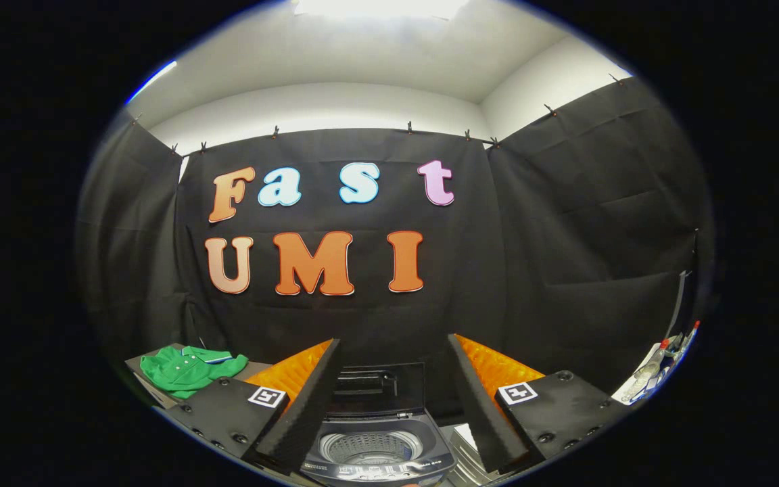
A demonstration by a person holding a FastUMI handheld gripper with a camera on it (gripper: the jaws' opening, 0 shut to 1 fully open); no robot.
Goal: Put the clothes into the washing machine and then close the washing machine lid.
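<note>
Green clothes (190, 368) lie on a table (143, 368) beside the spread-fingered, empty gripper (395, 399).

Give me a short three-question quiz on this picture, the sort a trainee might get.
1. True or false: the washing machine has its lid raised.
2. The green shirt lies: A) inside the drum, B) between the fingers, C) on a surface off to the side of the machine.
3. Fill in: the gripper holds ____.

Key: 1. True: the lid stands up behind the drum. 2. C. 3. Nothing: its fingers are spread apart, with the machine between and just ahead of them.
</note>
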